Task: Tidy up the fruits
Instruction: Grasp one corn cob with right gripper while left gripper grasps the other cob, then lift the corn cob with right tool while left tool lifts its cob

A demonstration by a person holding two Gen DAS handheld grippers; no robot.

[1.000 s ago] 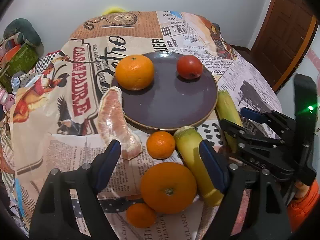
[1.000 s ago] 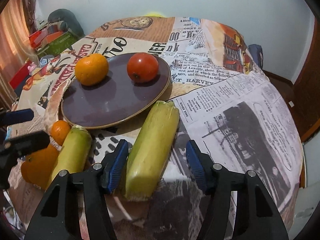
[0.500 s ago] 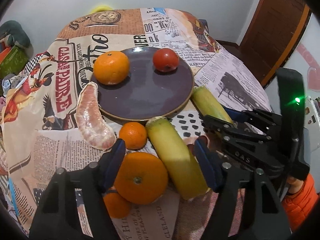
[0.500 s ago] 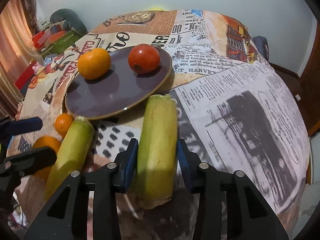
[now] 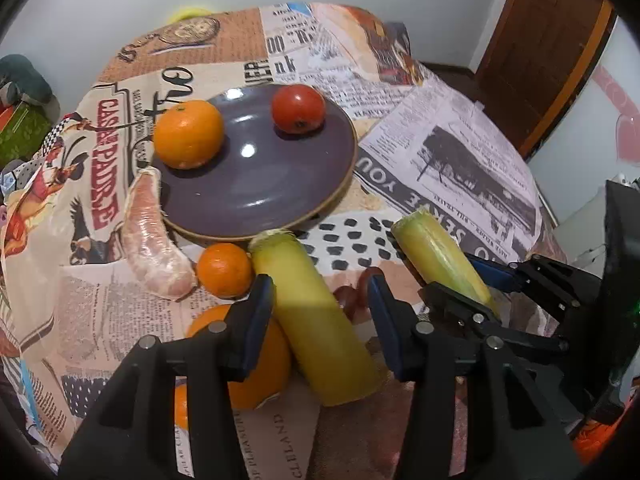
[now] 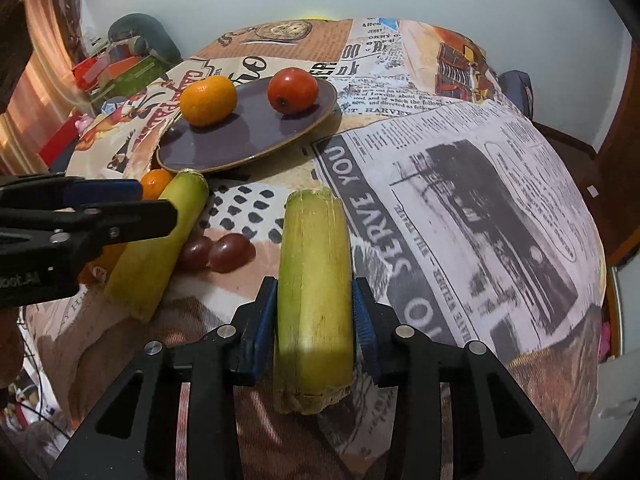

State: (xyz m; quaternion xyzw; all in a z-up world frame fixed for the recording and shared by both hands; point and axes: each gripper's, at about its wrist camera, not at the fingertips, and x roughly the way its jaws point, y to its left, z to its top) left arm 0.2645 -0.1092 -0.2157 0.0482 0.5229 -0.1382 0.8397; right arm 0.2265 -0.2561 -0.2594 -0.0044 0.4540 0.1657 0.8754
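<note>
My right gripper (image 6: 314, 316) is shut on a yellow-green corn cob (image 6: 314, 280), lifted off the cloth; it also shows in the left wrist view (image 5: 440, 256). My left gripper (image 5: 322, 312) is open, its blue pads on either side of a second corn cob (image 5: 316, 320) that lies on the table. A purple plate (image 5: 256, 184) holds an orange (image 5: 188, 134) and a tomato (image 5: 298, 108). A small orange (image 5: 224, 270), a large orange (image 5: 260, 364) and a peeled pomelo segment (image 5: 154, 236) lie near the plate. Two red grapes (image 6: 220, 252) lie between the cobs.
The round table carries a newspaper-print cloth (image 6: 460, 184). A wooden door (image 5: 548, 40) stands at the right. Boxes and clutter (image 6: 120, 68) sit beyond the table's left side. Another small orange (image 5: 180, 406) lies at the near edge.
My right gripper has closed on its corn cob and lifted it. My left gripper has moved right, from over the large orange to around the other cob. Two grapes have come into view.
</note>
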